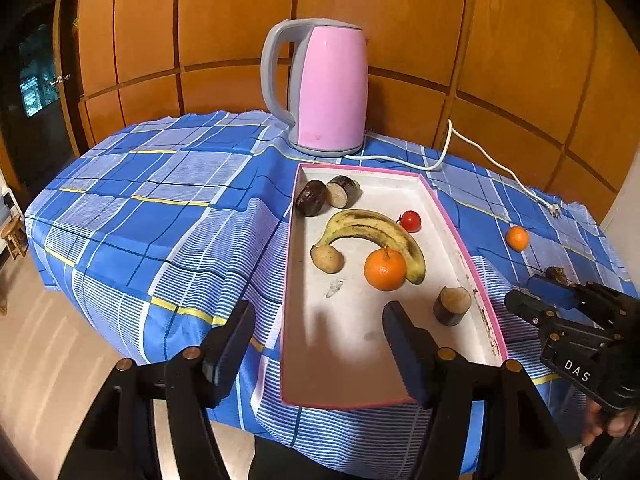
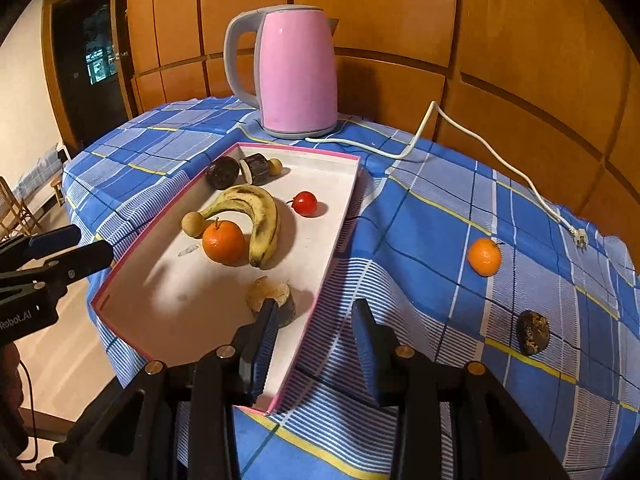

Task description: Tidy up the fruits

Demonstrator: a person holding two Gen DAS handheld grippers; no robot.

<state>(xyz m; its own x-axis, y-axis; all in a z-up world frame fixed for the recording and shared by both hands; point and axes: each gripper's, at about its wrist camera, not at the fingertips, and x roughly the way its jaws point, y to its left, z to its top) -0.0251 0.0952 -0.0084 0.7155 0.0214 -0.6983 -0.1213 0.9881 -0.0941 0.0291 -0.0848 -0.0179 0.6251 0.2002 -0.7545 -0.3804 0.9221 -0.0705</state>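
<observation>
Risk: my right tool (image 2: 316, 344), jaws apart and empty, straddles the tray (image 2: 340, 216) wall and could snag it; left tool (image 1: 320, 344) half-open, empty; loose orange (image 2: 485, 257) and dark fruit (image 2: 533, 333) wait on surface (image 2: 420, 232).

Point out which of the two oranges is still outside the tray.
The orange lying alone on the blue checked cloth, right of the tray near the white plug. The other orange sits inside the tray against the banana.
</observation>
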